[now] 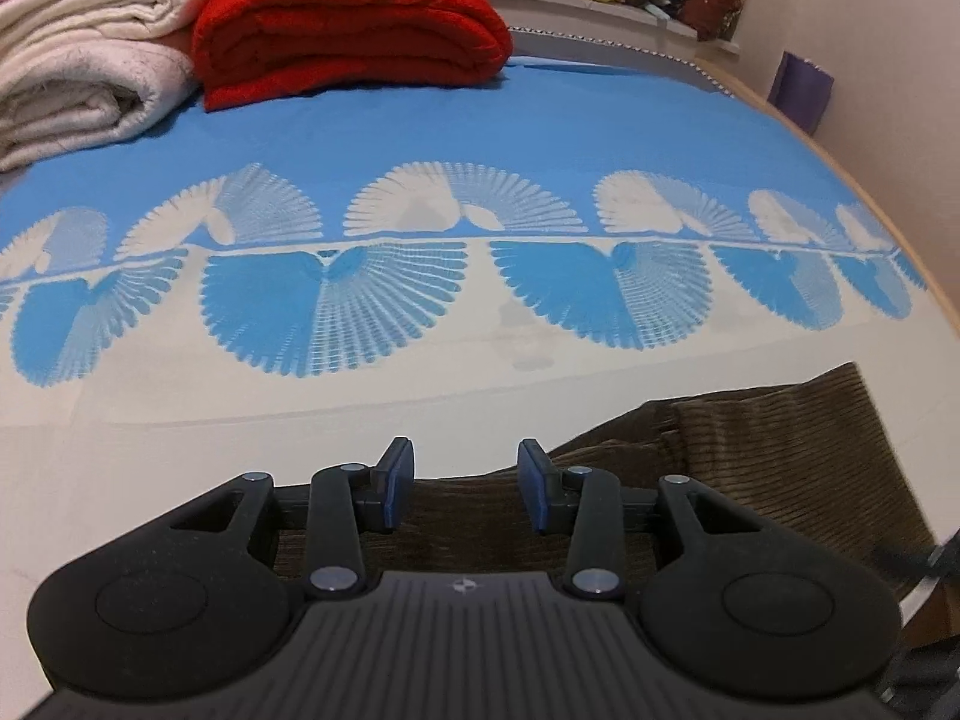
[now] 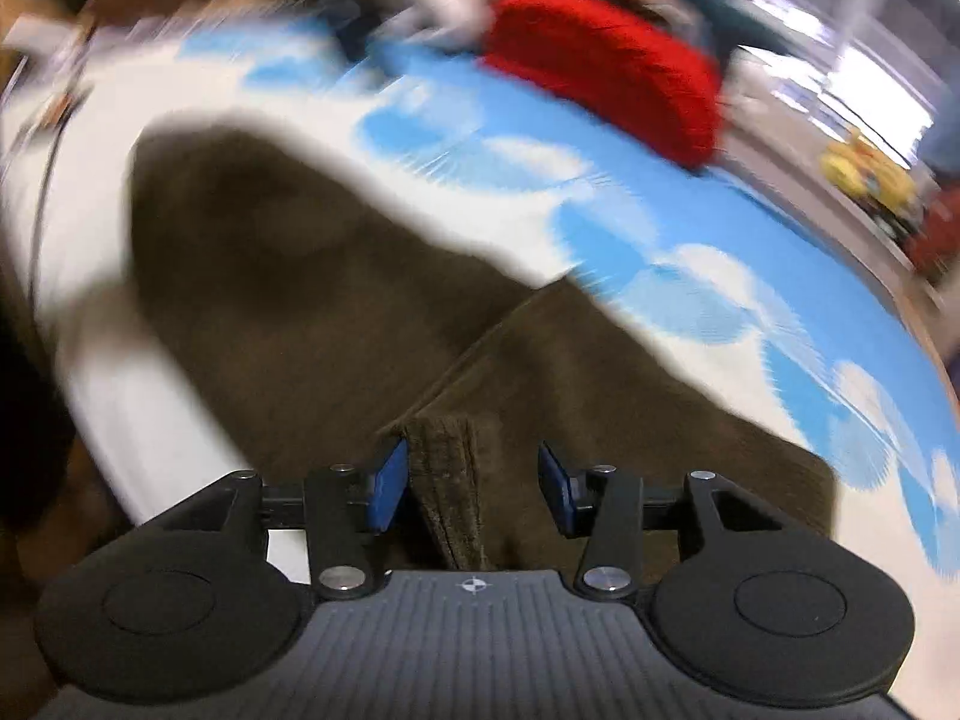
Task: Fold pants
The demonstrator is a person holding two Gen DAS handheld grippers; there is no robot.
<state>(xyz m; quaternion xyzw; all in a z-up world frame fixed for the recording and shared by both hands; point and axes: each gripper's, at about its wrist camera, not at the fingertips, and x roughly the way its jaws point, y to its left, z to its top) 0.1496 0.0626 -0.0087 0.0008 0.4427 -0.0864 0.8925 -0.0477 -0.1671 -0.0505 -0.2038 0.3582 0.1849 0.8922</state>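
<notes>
Jaws of both grippers stand apart: the left gripper (image 1: 465, 483) holds nothing, above the brown pants (image 1: 780, 450) on the bed (image 1: 240, 396); a pants fold (image 2: 450, 480) lies between the right gripper (image 2: 474, 489) fingers, ungripped.

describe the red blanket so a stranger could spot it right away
Start at the bed with the blue-and-white fan-print sheet. At its far end, beside rolled white blankets, sits the red blanket, folded thick. It is the only bright red thing there.
</notes>
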